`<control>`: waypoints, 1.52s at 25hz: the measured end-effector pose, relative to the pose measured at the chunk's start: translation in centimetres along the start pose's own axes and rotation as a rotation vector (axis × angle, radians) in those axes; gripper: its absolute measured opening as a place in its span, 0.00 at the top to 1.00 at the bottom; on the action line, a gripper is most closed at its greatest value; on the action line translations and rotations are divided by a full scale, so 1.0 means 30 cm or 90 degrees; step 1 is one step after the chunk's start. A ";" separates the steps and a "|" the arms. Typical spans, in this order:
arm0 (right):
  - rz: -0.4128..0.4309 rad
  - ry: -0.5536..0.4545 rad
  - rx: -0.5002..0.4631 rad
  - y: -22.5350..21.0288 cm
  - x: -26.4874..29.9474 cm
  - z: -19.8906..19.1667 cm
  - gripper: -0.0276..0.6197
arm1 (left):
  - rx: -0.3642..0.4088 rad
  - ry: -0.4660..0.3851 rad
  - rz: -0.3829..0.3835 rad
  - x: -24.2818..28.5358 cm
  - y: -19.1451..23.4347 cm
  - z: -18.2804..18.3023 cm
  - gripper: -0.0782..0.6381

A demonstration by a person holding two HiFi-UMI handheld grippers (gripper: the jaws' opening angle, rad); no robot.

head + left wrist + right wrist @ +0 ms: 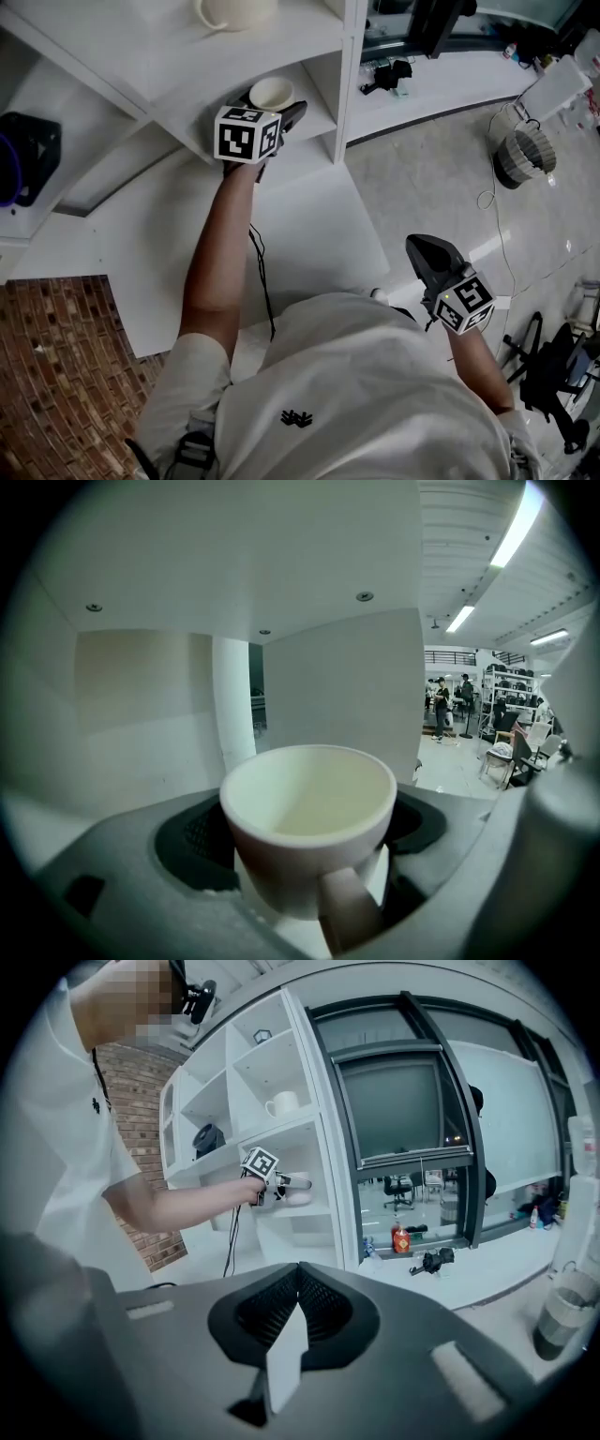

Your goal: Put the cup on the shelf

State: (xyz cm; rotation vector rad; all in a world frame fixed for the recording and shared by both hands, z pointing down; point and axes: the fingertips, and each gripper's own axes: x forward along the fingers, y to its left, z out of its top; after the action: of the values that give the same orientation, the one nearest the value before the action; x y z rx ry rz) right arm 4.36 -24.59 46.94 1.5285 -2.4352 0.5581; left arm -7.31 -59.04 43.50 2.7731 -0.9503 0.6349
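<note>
A white cup [272, 92] with a handle sits between the jaws of my left gripper [278, 106], inside a compartment of the white shelf [319, 127]. In the left gripper view the cup [309, 803] stands upright with its handle toward the camera, and the left gripper [314, 860] is shut on it. Whether its base touches the shelf board I cannot tell. From the right gripper view the cup [298, 1194] shows small in that compartment. My right gripper [427, 248] hangs low at the person's right side, and its jaws [292, 1321] are shut on nothing.
Another white mug [234, 11] stands one shelf higher. A black object [28, 155] sits in a compartment to the left. A brick wall [56, 356] lies at the lower left. A window counter [441, 84], a ribbed bin [523, 155] and a black frame [553, 375] are to the right.
</note>
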 end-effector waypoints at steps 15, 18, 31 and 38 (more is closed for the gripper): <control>-0.032 0.022 0.019 0.001 -0.005 -0.031 0.94 | 0.010 -0.017 0.001 0.087 0.063 -0.005 0.28; -0.036 0.021 0.026 -0.004 -0.008 -0.037 0.94 | 0.013 -0.031 -0.001 0.089 0.067 -0.001 0.28; -0.023 0.023 0.012 0.015 0.000 -0.033 0.94 | 0.021 -0.067 0.030 0.059 0.071 0.013 0.22; -0.011 0.019 0.006 0.015 -0.009 -0.033 0.94 | 0.019 -0.075 0.054 0.006 0.075 0.007 0.22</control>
State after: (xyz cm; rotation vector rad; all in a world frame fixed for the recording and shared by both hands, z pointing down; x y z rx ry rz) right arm 4.05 -23.77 47.63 1.5321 -2.3983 0.5863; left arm -8.49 -60.96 43.38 2.8372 -1.0958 0.5056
